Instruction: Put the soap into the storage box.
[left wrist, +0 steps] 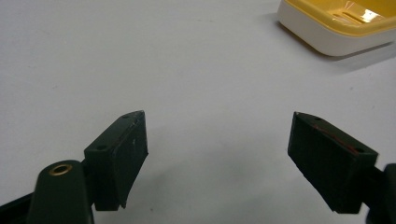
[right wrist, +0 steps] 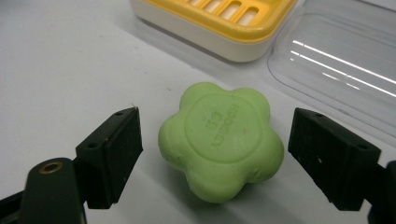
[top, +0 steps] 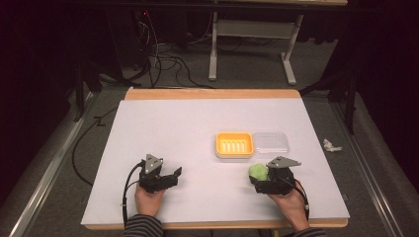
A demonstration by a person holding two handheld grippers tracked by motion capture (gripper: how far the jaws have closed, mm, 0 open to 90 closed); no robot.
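Note:
A green flower-shaped soap [right wrist: 222, 140] lies flat on the white table [top: 188, 123], just in front of a yellow soap dish [right wrist: 219, 18]. My right gripper [right wrist: 215, 156] is open, its two black jaws standing either side of the soap with a gap on each side. In the high view the soap [top: 258, 171] shows at the tip of the right gripper [top: 257, 180], below the dish [top: 234, 144]. My left gripper [left wrist: 217, 154] is open over bare table, with nothing between its jaws; it rests at the front left [top: 174, 177].
A clear plastic lid [top: 270, 141] lies right beside the yellow dish; in the right gripper view the lid [right wrist: 341, 56] is at the upper right. A corner of the dish [left wrist: 336, 23] shows far off in the left gripper view. A crumpled white scrap [top: 331, 145] lies on the floor.

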